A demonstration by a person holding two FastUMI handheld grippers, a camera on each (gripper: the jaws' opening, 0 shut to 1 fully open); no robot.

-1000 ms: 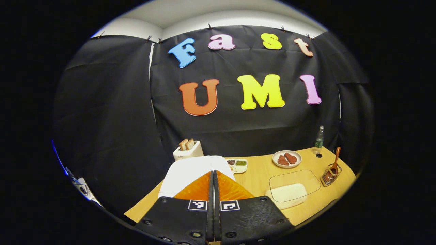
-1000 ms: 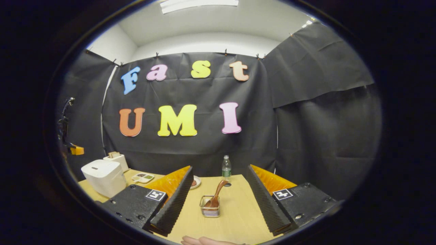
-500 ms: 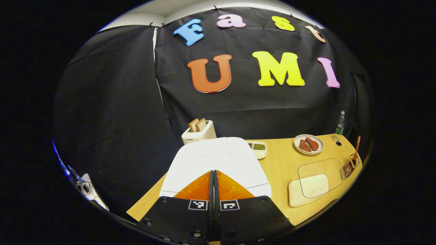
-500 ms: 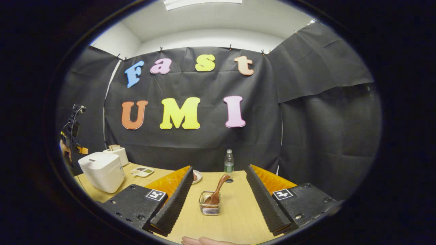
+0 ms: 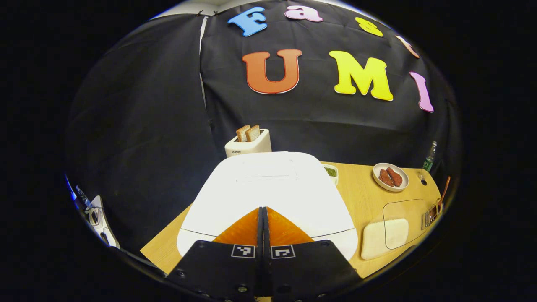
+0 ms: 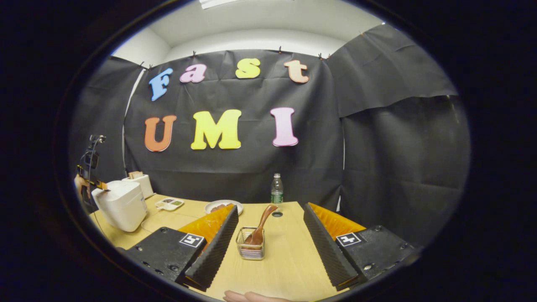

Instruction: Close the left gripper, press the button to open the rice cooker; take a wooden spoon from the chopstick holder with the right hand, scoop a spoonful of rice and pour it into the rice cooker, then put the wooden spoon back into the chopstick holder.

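The left gripper [image 5: 263,209] has its fingers pressed together with nothing between them, poised over the front edge of the white rice cooker [image 5: 268,193], whose lid is down; whether the tips touch it is hard to say. Beyond the cooker stands a toaster [image 5: 248,144]. Off to that gripper's right lie a clear-lidded container of rice [image 5: 388,235] and a plate [image 5: 390,177]. The right gripper [image 6: 268,235] is spread wide and holds nothing. Straight ahead between its fingers sits the wire chopstick holder [image 6: 250,249] with the wooden spoon [image 6: 261,228] leaning in it, a bottle [image 6: 275,189] farther back. From here the cooker's side shows, far left.
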